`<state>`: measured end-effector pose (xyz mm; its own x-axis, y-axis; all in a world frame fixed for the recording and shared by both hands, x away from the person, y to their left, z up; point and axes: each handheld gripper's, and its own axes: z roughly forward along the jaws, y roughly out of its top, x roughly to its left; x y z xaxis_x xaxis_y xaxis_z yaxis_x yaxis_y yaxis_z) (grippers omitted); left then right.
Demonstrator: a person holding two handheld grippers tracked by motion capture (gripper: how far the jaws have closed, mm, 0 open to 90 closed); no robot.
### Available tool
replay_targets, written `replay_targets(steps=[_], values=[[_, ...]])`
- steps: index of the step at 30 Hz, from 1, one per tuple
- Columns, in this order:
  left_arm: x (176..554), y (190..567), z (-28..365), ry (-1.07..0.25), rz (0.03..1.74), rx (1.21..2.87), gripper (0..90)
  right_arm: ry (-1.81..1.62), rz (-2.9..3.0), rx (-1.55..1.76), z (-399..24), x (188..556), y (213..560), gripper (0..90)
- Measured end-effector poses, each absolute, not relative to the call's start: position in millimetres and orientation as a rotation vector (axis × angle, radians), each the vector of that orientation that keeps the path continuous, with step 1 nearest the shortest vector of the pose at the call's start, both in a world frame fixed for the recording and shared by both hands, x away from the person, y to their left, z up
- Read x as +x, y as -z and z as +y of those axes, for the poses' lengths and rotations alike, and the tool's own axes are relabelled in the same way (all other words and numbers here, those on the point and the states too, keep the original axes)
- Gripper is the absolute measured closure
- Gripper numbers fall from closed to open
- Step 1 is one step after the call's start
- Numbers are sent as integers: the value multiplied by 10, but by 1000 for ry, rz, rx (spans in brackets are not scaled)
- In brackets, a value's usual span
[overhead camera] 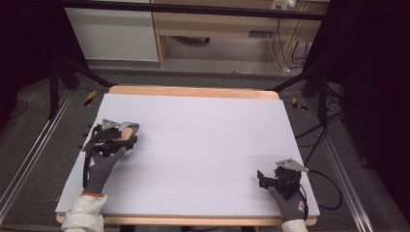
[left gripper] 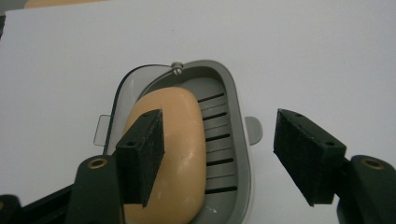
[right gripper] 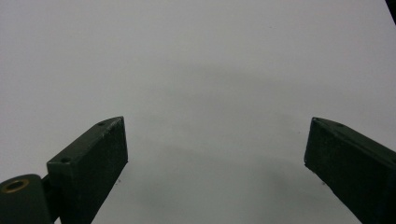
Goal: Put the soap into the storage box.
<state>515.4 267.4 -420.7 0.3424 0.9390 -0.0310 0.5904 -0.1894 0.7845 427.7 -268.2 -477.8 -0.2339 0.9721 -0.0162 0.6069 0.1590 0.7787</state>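
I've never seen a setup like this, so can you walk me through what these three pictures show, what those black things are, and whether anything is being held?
No robot is here: a person in grey gloves holds a hand-operated gripper in each hand. The high view looks down on a table with a pale covering. The left gripper sits at the table's left, the right gripper near the front right corner.

The other two pictures come from small cameras riding on the grippers, looking along their black jaws.

In the left gripper view, the left gripper hovers open over a grey soap dish holding a peach-coloured bar of soap. The dish has a slotted floor and a clear lid hinged open behind it. One jaw is over the soap, the other outside the dish; nothing is gripped.

The right gripper is open over bare tabletop, holding nothing.
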Motion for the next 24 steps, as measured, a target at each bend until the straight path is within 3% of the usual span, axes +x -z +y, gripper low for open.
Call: replay_targets(steps=[9,24], values=[[4954,4130,2540,-560,1248,1862,332,-908,1895,1497,-2699,4266,4768,63],[4582,4306,2377,-551,1178,1915,296,-911,1868,1518,-2744,4244,4776,63]])
